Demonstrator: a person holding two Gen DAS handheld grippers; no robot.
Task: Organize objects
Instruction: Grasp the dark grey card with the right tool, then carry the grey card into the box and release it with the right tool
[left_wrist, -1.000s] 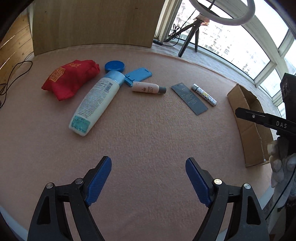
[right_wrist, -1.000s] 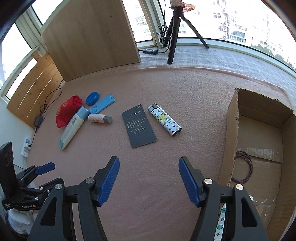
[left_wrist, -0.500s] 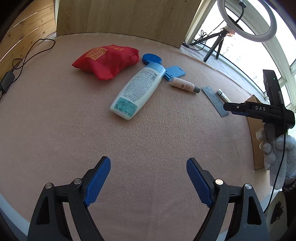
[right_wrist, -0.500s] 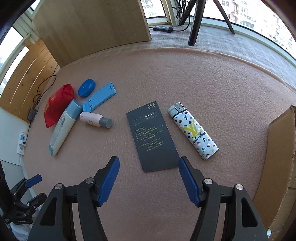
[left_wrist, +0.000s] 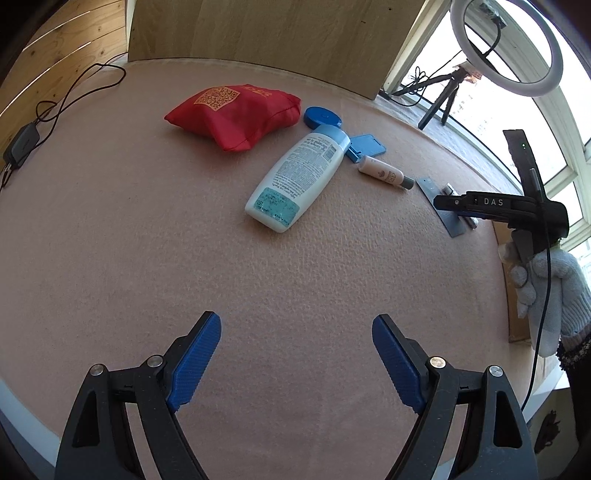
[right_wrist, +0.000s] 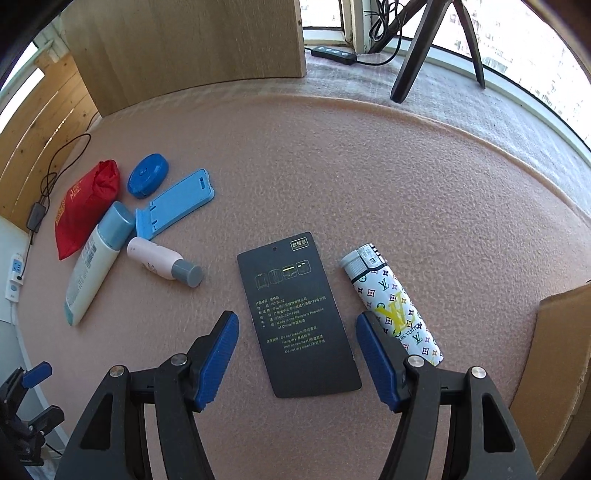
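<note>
Right gripper (right_wrist: 297, 354) low over pink tabletop (right_wrist: 369, 166), fingers wide, empty, straddling near end of dark card tag (right_wrist: 297, 314). Tag flat on tabletop, patterned lighter (right_wrist: 391, 306) just beside right finger, cardboard box (right_wrist: 554, 350) further right. Probably thin, light, stiff; flush with felt, so hard to pinch. Best taken across long edges, tipping one edge up. Left gripper (left_wrist: 295, 363) wide, empty, well short of lotion bottle (left_wrist: 297, 177).
</note>
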